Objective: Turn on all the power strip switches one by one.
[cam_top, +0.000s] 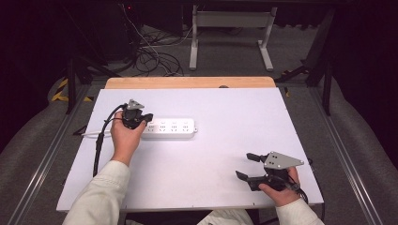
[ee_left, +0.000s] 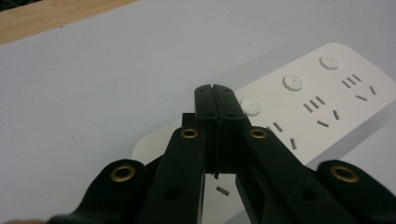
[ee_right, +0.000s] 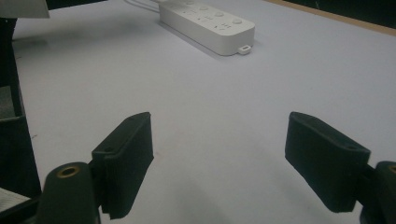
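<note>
Right gripper [cam_top: 248, 167] nearest, at the front right corner of the desk [cam_top: 234, 154], jaws spread wide, nothing between them, resting well apart from the work. Left gripper [ee_left: 215, 88] over the cable end of the power strip [cam_top: 169, 127], jaws pressed flat together, holding nothing, tip poised just above the strip's first round button [ee_left: 251, 106]; cannot tell if touching.

Strip lying flat, long axis across the desk, left of centre, cord [cam_top: 94, 133] trailing off toward the left edge. In the right gripper view, strip [ee_right: 208, 23] far off with a small hanging tab [ee_right: 244, 48] at its free end.

Handling, judged:
- Rigid plastic shell, no give, not fragile.
- Light to moderate weight; likely slides on the smooth desk if pushed sideways.
- Glossy top and sides, slippery for the pads.
- Stiff cord likely tugs the left end, resists turning.

Where to grab: across the narrow width, pads on the two long side walls, near the middle for balance. Avoid pinching end to end, too long. For button presses, closed tip straight down, with the other gripper bracing the free end against skating.
</note>
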{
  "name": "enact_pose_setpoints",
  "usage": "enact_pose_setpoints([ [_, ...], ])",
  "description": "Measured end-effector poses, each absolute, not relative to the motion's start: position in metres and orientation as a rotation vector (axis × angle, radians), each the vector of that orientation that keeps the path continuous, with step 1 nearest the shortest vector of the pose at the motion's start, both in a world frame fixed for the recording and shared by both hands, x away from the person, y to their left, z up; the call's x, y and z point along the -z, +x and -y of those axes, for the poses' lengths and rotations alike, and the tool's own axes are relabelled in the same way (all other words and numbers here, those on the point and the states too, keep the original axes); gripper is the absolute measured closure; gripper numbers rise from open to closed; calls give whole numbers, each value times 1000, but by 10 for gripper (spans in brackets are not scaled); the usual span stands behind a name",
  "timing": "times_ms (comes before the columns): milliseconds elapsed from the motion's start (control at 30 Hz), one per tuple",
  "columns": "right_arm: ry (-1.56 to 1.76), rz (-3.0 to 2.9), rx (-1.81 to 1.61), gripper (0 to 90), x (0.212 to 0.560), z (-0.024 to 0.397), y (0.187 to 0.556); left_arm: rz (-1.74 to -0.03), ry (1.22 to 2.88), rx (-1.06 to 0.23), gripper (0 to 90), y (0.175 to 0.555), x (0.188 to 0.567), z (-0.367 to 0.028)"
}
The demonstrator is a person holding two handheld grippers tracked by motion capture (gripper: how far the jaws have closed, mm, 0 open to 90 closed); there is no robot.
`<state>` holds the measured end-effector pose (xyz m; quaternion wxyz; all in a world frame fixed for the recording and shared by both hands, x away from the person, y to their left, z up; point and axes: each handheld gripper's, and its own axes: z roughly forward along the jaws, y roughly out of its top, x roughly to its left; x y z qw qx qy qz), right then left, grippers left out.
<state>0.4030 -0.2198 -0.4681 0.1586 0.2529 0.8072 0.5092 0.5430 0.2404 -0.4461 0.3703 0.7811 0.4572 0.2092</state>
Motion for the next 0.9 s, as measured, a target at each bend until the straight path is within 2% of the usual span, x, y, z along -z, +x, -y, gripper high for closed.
enact_pose_setpoints([
  [900, 721, -2312, -1458, 236, 469, 220, 403, -1208, 2029, -532, 900, 551, 459, -238],
])
